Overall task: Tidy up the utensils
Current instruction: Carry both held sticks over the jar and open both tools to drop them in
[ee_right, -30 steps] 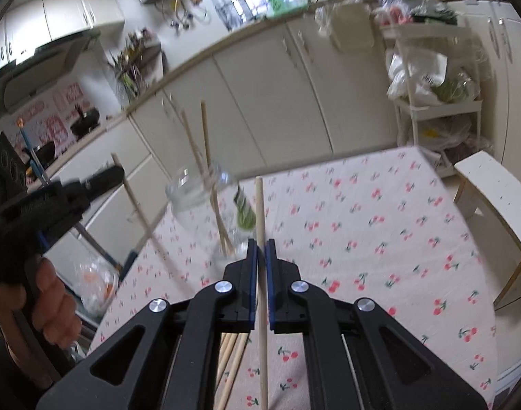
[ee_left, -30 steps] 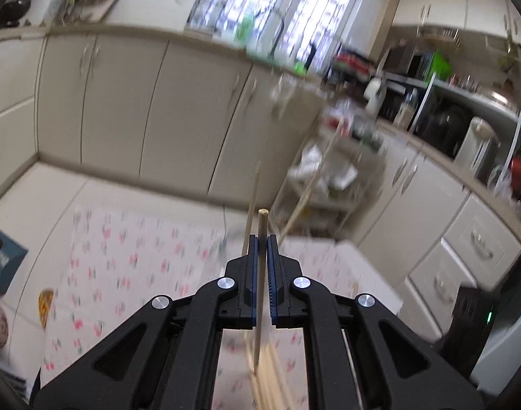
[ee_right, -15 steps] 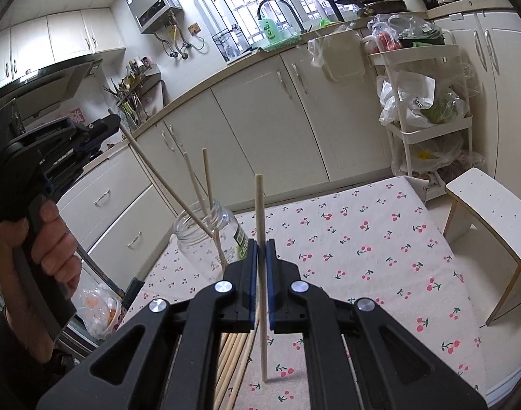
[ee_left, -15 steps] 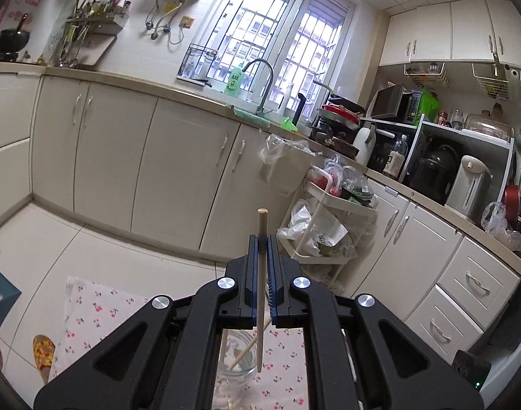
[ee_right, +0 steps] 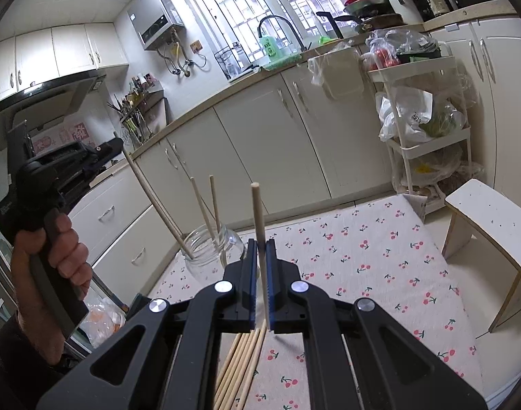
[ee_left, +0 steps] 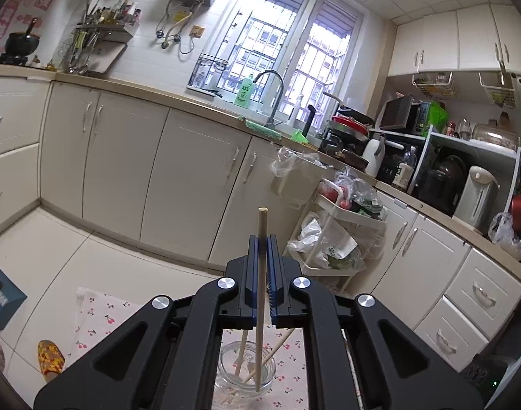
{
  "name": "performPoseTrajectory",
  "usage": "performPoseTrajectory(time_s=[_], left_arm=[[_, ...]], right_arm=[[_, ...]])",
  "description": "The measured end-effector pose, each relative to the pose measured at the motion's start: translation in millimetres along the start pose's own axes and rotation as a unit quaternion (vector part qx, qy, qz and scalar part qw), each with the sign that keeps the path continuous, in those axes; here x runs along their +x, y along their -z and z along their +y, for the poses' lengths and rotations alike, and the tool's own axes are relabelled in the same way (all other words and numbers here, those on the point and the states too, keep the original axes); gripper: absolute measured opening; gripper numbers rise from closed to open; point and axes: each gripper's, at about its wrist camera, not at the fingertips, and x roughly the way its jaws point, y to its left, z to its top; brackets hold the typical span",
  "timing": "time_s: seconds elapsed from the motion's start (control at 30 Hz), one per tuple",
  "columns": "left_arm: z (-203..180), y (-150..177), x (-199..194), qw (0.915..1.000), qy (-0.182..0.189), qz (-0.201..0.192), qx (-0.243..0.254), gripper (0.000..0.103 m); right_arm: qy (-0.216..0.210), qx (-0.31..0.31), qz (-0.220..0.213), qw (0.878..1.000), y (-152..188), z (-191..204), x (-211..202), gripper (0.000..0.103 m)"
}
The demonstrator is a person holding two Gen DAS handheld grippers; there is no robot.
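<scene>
Your left gripper (ee_left: 262, 244) had its jaws pinched tight on a wooden stick (ee_left: 260, 294) — the stick ran upright between the blue pads, its top poking above the fingertips and its lower end down inside the glass jar (ee_left: 245, 367). Two other sticks (ee_left: 241, 355) leaned in that jar already, crossing near its bottom. The jar stood on the cherry-print tablecloth (ee_left: 96, 317), directly below your left gripper.

Your right gripper (ee_right: 260, 249) was clamped shut as well, holding a second stick (ee_right: 258, 239) — upright, its round top well above the fingertips, its lower end hanging just under the pads. Beneath it, a bundle of loose sticks (ee_right: 241, 365) lay flat on the cloth, fanned toward the camera.

From the right wrist view, your left hand (ee_right: 50, 249) gripped the black handle at the left edge, and its stick slanted down into the jar's mouth beside the two leaning ones. A white stool (ee_right: 496, 218) stood just off the table's right edge.
</scene>
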Motion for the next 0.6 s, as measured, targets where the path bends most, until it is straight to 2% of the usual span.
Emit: performPoseTrajectory(time_s=[0.27, 0.4, 0.6], left_arm=[[3, -10, 1, 0.9998, -0.004, -0.019, 0.0, 0.005], [5, -3, 13, 0.9997, -0.018, -0.01, 0.014, 0.005], [20, 22, 38, 0.9989, -0.036, 0.024, 0.016, 0.005]], right_arm=[[-0.01, 0.004, -0.009, 1.0, -8, 2, -4, 0.006], [-0.018, 0.004, -0.022, 1.0, -18, 7, -9, 0.006], [-0.042, -0.008, -0.051, 0.998, -50, 29, -6, 0.006]])
